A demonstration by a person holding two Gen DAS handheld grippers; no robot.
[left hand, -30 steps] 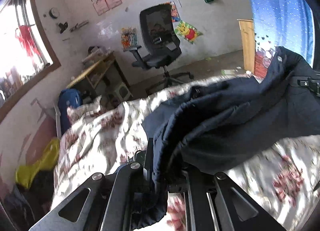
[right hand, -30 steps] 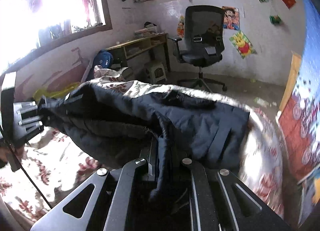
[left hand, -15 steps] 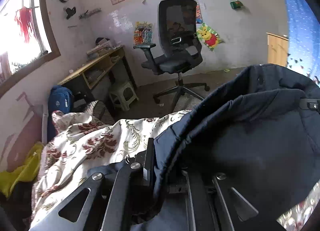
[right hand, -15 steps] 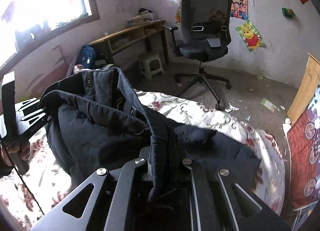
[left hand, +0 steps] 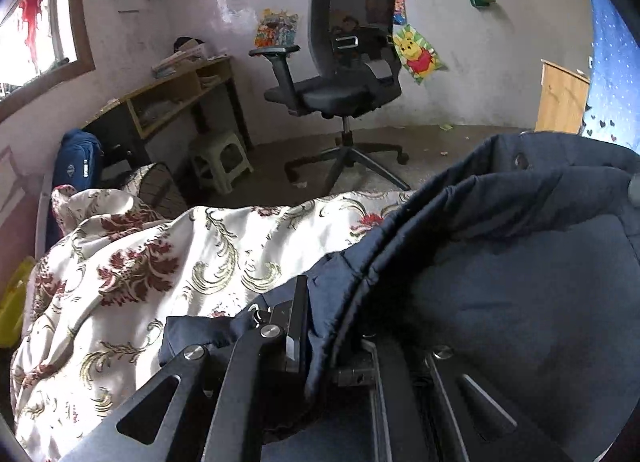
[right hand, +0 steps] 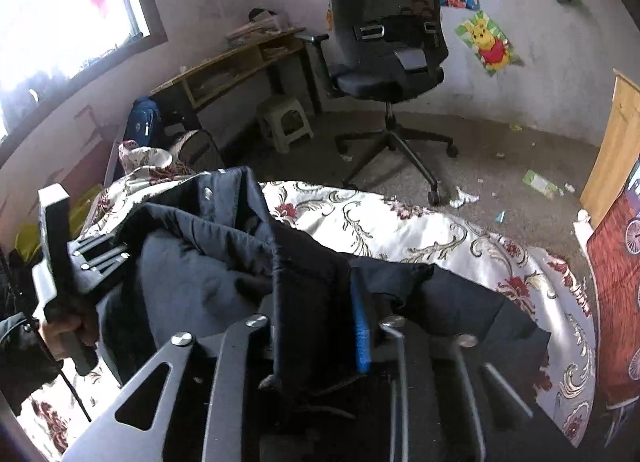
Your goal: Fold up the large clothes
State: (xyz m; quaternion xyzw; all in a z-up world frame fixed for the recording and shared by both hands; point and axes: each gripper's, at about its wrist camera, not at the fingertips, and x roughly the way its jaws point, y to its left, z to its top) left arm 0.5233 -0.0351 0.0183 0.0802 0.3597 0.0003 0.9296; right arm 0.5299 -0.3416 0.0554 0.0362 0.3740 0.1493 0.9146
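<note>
Now right gripper (right hand: 320, 326) releasing jacket (right hand: 208, 286)

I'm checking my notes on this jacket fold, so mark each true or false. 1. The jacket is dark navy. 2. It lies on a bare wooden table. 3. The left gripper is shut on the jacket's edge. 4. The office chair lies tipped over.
1. True: the jacket is dark navy.
2. False: it lies on a floral bedspread.
3. True: the left gripper is shut on the jacket's edge; the right gripper has just been opening, fabric between its jaws.
4. False: the office chair stands upright.
</note>
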